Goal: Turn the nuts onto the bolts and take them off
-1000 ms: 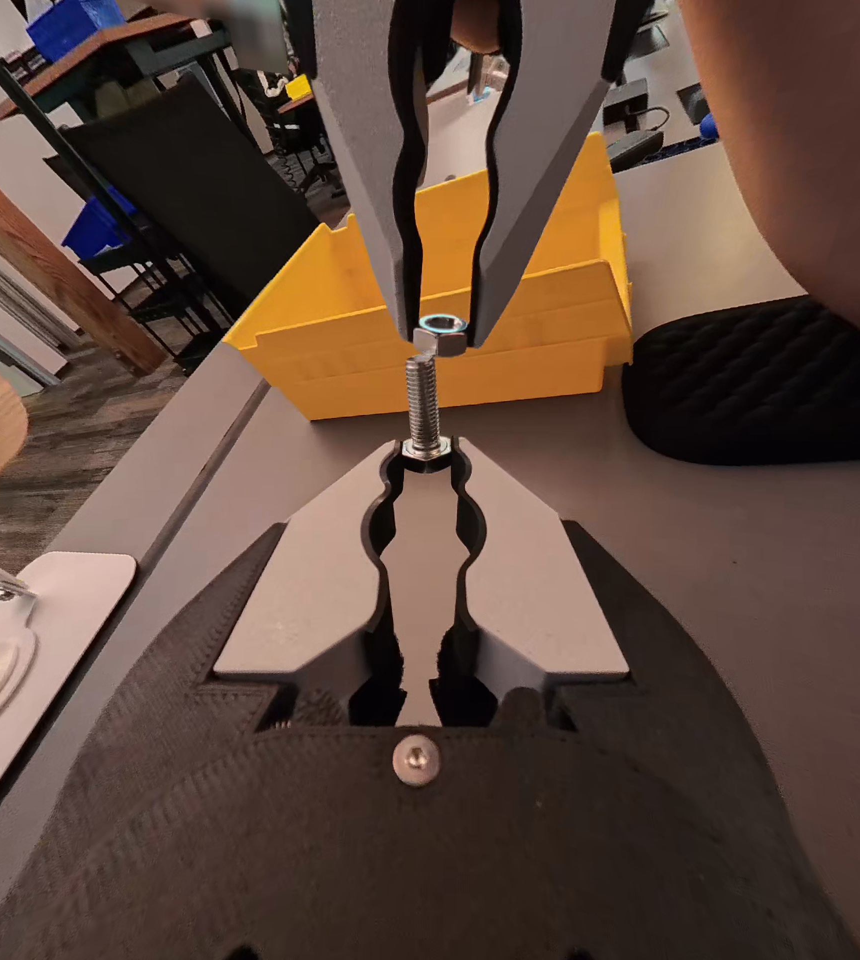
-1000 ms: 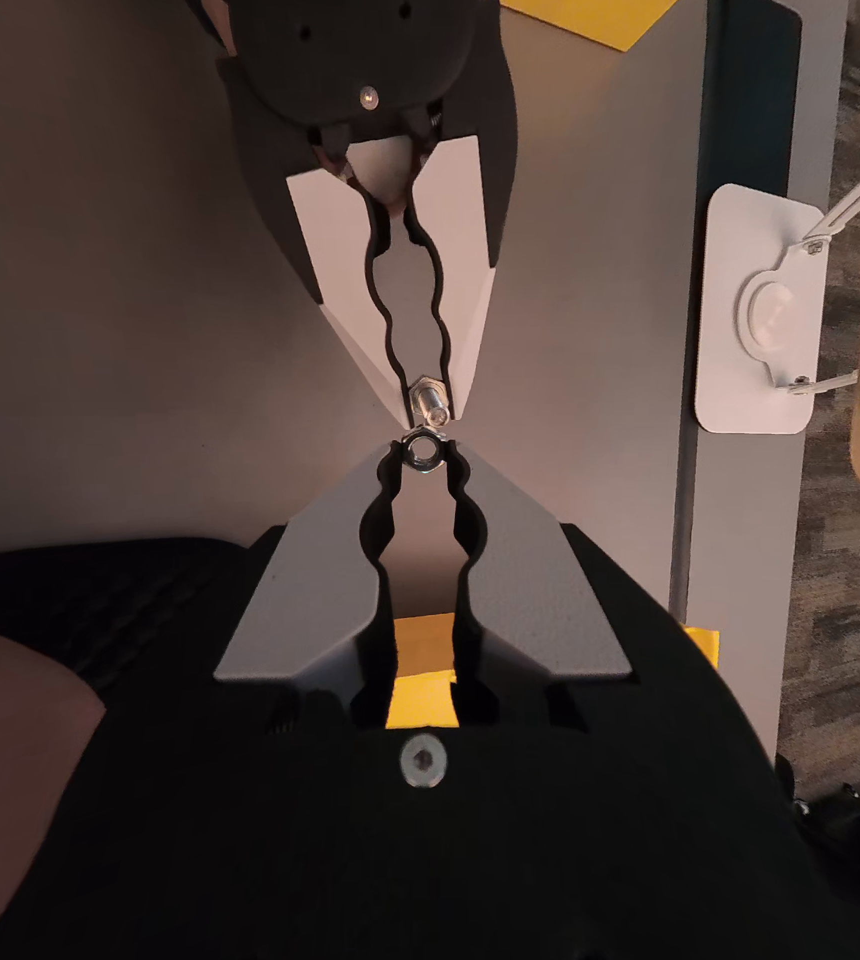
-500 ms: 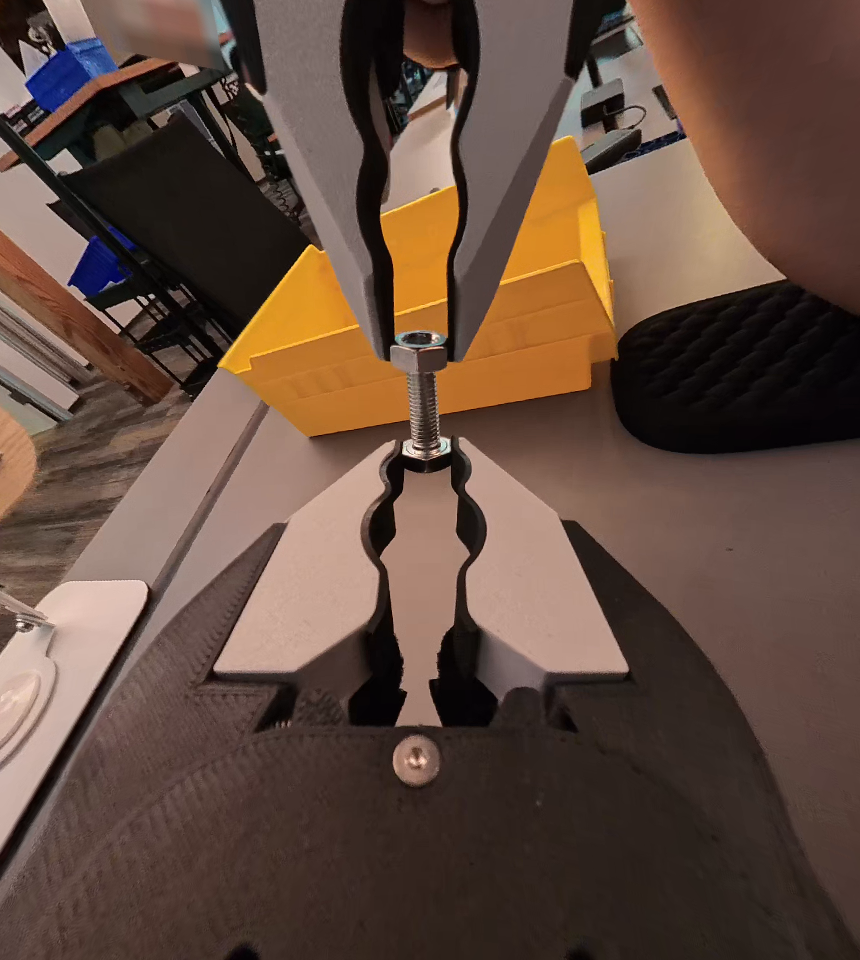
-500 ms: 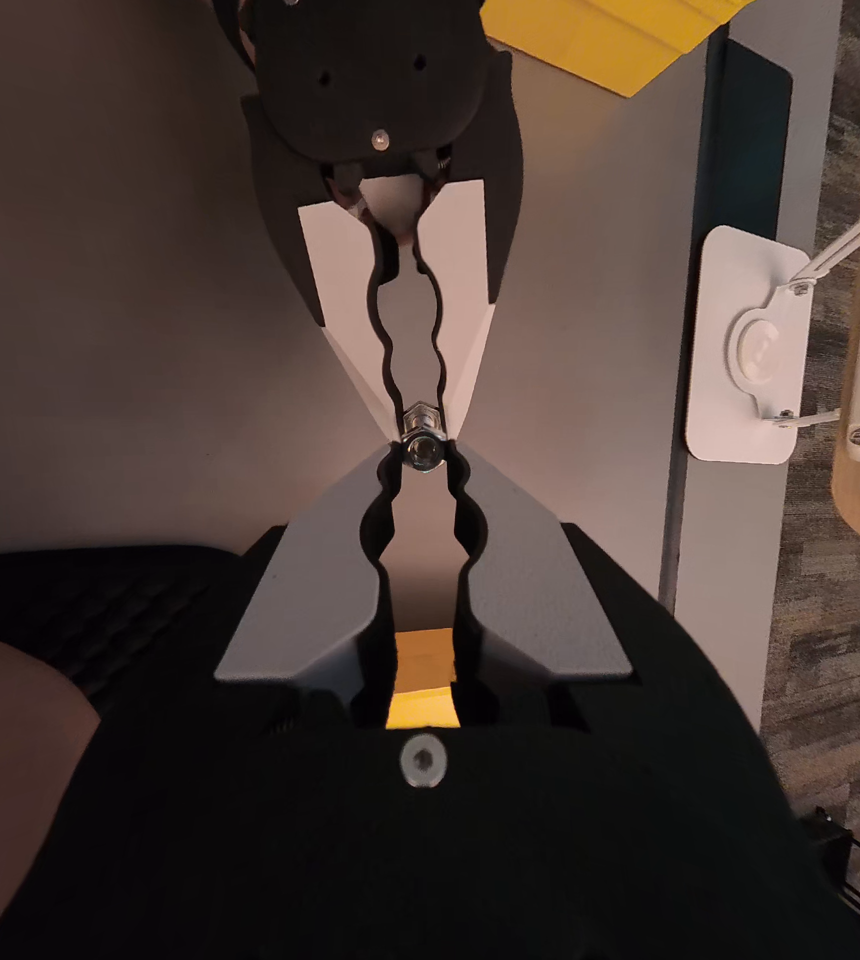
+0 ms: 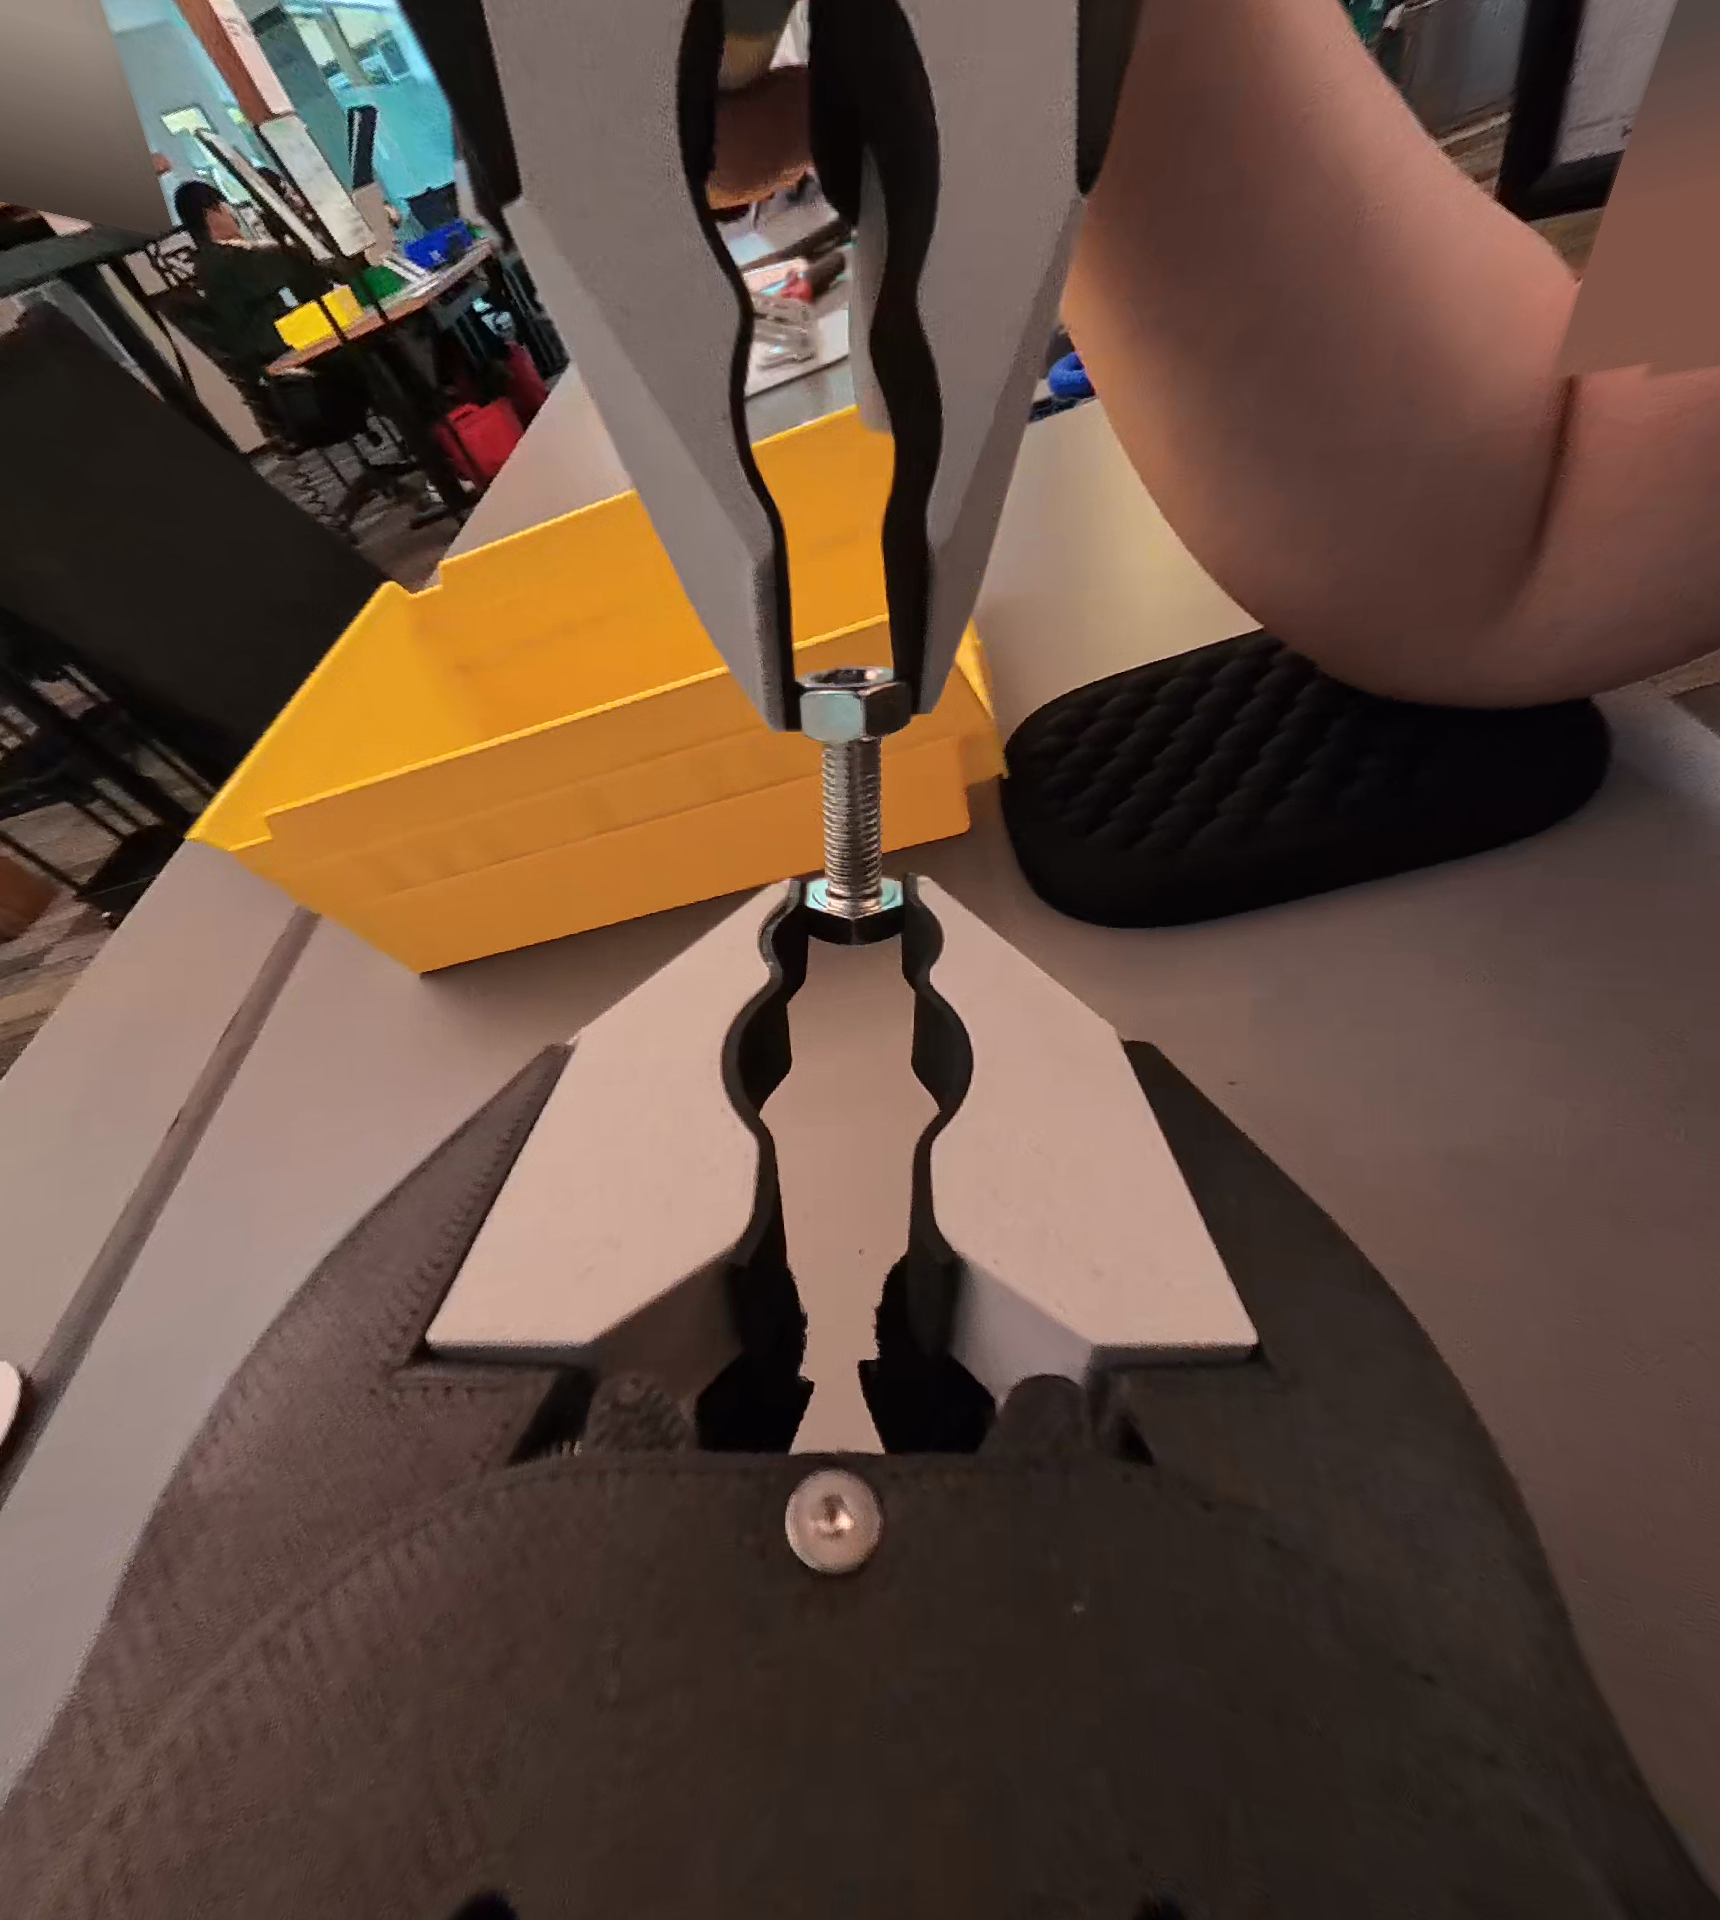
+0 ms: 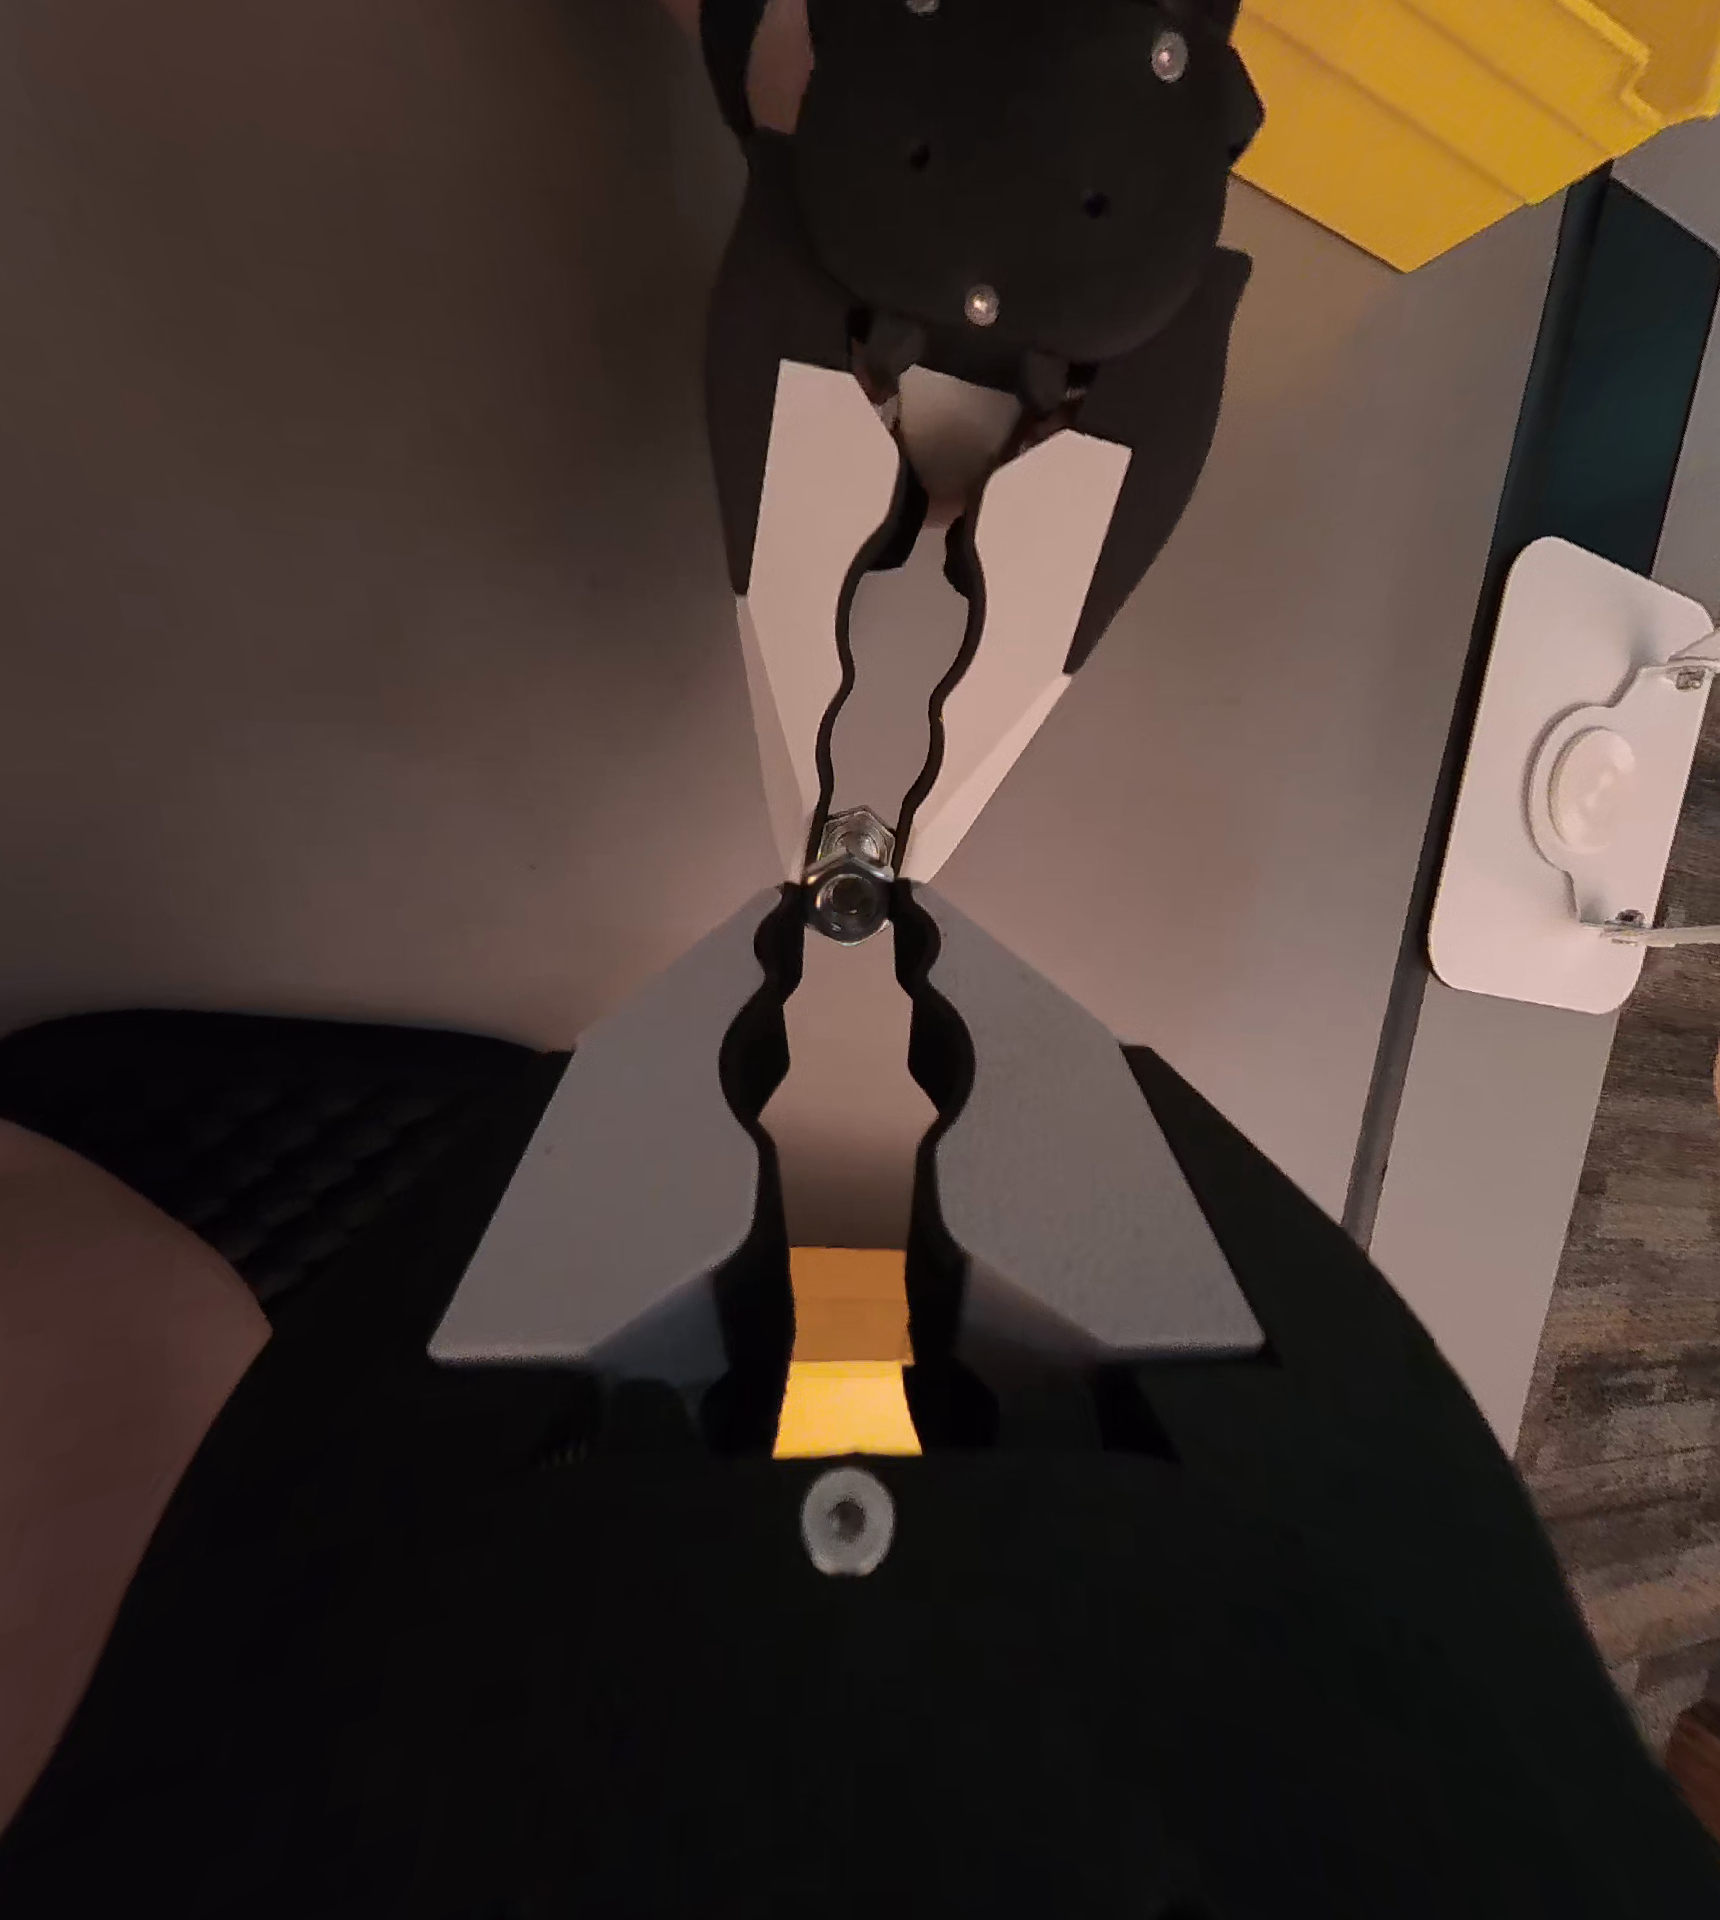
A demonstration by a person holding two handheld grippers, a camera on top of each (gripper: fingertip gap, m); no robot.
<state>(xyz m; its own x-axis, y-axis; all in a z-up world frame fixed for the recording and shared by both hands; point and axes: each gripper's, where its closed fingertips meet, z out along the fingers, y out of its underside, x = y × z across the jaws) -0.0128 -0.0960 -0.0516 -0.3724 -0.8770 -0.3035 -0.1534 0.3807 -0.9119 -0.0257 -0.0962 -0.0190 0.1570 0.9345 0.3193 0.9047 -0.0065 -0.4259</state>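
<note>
In the left wrist view my left gripper [image 5: 851,906] is shut on the hex head of a silver bolt [image 5: 851,810] that points away from me. My right gripper [image 5: 851,694] comes in from the top and is shut on a silver nut [image 5: 851,707], which sits square on the bolt's threaded end. In the right wrist view my right gripper [image 6: 845,902] holds the nut [image 6: 843,906] end-on, its hole facing the camera. The bolt [image 6: 858,836] shows just behind it in the left gripper [image 6: 856,831]. Both are held above the grey table [image 5: 1407,1195].
A yellow bin [image 5: 575,748] stands just behind the bolt and also shows in the right wrist view [image 6: 1458,125]. A black padded rest [image 5: 1303,790] lies to the right under a person's arm [image 5: 1355,436]. A white plate [image 6: 1583,769] is fixed at the table's edge. My two grippers' fingertips are within a few centimetres of each other. About 15 cm separates my left fingertips from the black padded rest [image 5: 1303,790]. The right camera catches it too, in the right wrist view [image 6: 302,1117].
One second ago the nut was tilted just off the bolt's tip. Now it sits straight on the bolt's end. The two grippers have closed in, and the left one has turned relative to the right.
</note>
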